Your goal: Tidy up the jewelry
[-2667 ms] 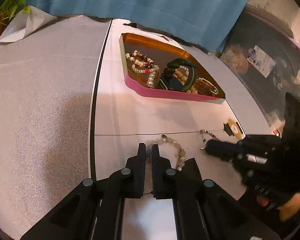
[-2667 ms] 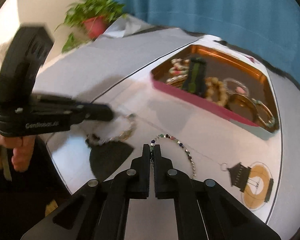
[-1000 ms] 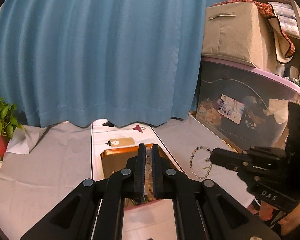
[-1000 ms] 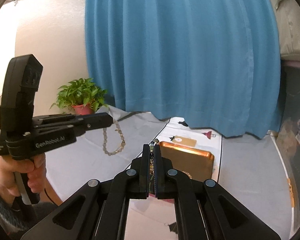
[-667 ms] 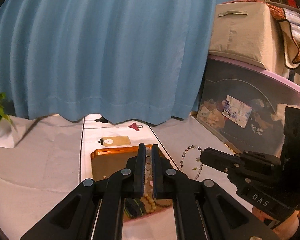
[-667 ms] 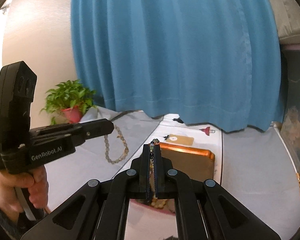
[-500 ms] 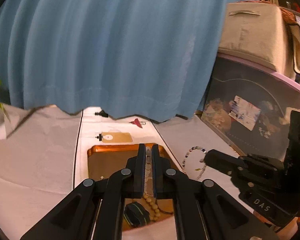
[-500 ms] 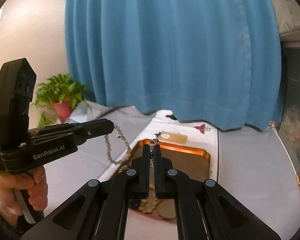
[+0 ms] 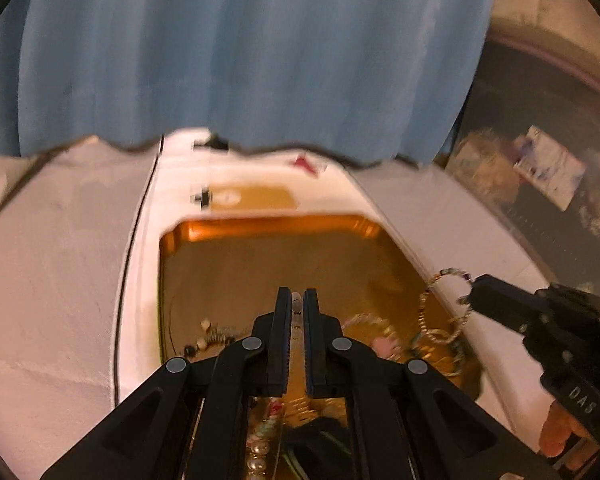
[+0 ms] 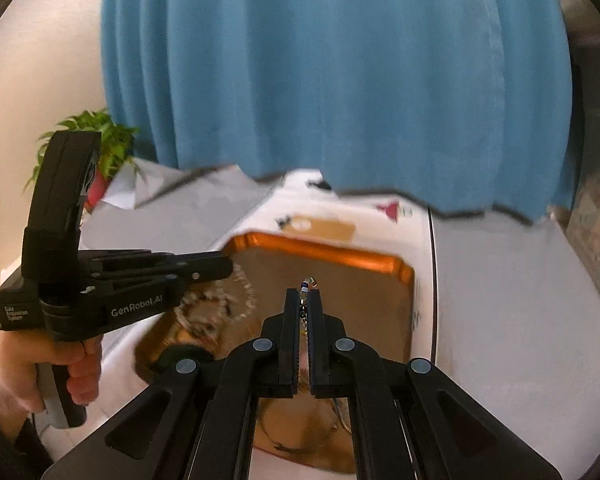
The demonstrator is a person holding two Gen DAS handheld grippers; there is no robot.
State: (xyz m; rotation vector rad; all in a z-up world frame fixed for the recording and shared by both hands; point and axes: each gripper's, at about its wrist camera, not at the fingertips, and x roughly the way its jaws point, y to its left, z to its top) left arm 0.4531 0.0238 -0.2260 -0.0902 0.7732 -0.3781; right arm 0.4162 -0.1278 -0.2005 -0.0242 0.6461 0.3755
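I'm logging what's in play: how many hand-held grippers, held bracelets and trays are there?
Black hand-held grippers: 2 (left, right)
Beaded bracelets held: 2 (pale, multicoloured)
Orange rectangular metal tray: 1
Total: 5

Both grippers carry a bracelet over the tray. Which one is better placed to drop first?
Left, probably. The left gripper dangles its pale bead bracelet inside the tray; the right gripper's chain bracelet hangs astride the rim.
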